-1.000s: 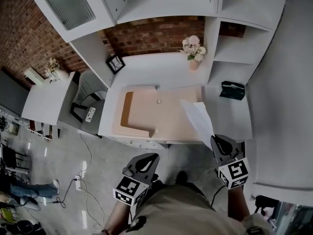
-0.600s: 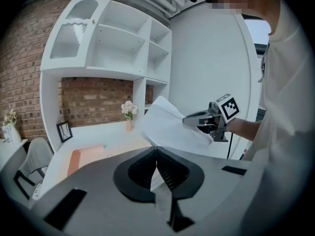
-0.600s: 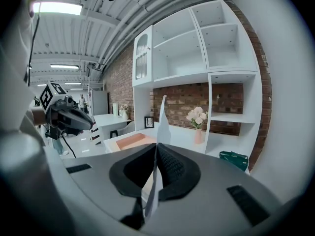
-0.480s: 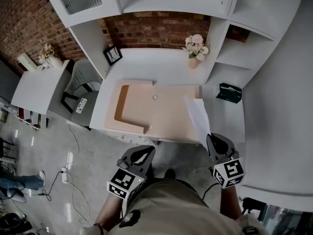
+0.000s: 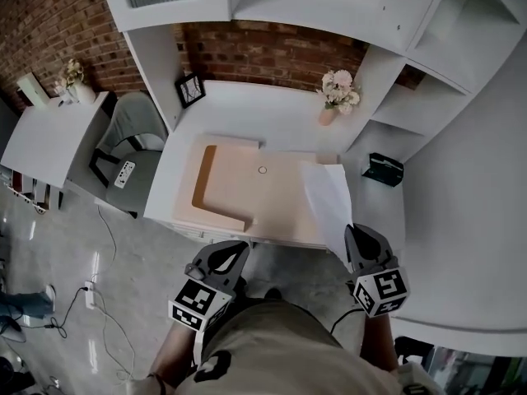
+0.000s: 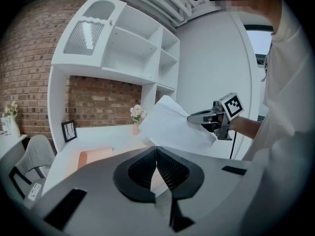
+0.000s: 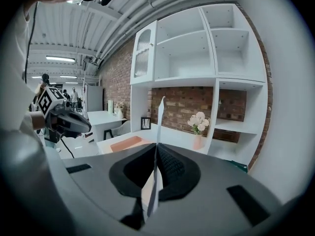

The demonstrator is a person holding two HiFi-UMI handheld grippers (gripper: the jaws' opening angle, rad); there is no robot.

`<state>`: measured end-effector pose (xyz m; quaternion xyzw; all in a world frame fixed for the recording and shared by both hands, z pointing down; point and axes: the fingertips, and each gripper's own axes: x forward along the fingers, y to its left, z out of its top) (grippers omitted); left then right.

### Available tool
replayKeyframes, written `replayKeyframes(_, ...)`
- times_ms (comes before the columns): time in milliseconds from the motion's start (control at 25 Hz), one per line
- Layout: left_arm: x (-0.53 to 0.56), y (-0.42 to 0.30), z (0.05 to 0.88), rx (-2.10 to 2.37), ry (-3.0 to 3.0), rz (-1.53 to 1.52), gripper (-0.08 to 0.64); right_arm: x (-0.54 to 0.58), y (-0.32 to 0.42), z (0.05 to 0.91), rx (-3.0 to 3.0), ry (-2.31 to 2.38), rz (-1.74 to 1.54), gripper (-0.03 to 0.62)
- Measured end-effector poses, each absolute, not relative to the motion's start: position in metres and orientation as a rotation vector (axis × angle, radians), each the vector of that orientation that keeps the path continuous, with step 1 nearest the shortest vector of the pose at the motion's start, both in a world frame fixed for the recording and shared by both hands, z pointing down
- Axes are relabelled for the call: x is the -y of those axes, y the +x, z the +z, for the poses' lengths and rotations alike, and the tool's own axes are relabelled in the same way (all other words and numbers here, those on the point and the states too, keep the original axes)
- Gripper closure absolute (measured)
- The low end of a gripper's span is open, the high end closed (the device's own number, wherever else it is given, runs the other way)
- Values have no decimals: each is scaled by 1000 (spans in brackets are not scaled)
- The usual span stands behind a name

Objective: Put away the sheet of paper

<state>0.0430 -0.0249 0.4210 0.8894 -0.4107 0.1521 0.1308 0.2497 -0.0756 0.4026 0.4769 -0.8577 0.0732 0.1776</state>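
A white sheet of paper (image 5: 328, 197) stands out from my right gripper (image 5: 359, 239), which is shut on its near edge. The sheet reaches over the front right part of the white desk (image 5: 255, 105). In the right gripper view the sheet (image 7: 159, 122) shows edge-on, pinched between the pads of my right gripper (image 7: 156, 149). My left gripper (image 5: 224, 257) hangs in front of the desk's front edge, shut with nothing in it. In the left gripper view its jaws meet (image 6: 156, 150), and the sheet (image 6: 170, 127) and the right gripper (image 6: 209, 117) show beyond.
A peach-coloured pad (image 5: 247, 189) with a brown L-shaped cut-out and a small ring (image 5: 262, 169) lies on the desk. A flower vase (image 5: 336, 97), a small framed picture (image 5: 191, 90) and a dark green box (image 5: 383, 169) stand around it. Shelves rise above; a grey chair (image 5: 123, 146) stands at left.
Both grippers have come closer to the desk's front edge, the sheet still in the right one. The sheet's far end now reaches over the pad's right edge.
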Motion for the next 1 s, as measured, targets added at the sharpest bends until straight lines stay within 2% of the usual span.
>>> replayKeyframes(1000,57,-66,427,1135,2572,316,543,98,168,382,2292,1463,166,565)
